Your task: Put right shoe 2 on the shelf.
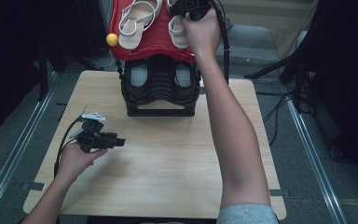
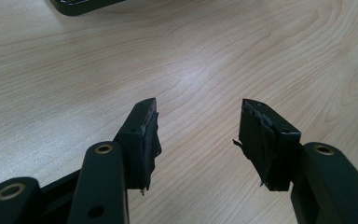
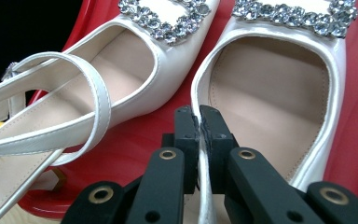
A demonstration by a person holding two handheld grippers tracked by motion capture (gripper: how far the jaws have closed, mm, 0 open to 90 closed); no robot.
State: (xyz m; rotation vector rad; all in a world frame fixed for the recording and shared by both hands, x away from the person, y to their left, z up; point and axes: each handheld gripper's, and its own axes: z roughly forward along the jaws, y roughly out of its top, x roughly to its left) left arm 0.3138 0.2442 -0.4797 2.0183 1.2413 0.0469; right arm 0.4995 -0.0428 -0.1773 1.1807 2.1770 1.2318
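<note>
A pair of white slingback shoes with rhinestone buckles lies on the red top shelf (image 1: 156, 44) of a shoe rack. In the right gripper view, my right gripper (image 3: 199, 119) is shut on the inner rim of one shoe (image 3: 270, 88), and the other shoe (image 3: 121, 70) lies beside it with its strap looping forward. From above, the right hand and gripper (image 1: 191, 7) cover the toe of the held shoe (image 1: 178, 32). My left gripper (image 1: 114, 141) hovers low over the wooden table (image 1: 168, 158), open (image 2: 198, 114) with nothing between its jaws.
Below the red shelf, the black rack (image 1: 161, 88) holds a dark pair of shoes. A yellow ball (image 1: 112, 39) sits at the red shelf's left edge. Cables and dark stands lie on the floor to the right of the table.
</note>
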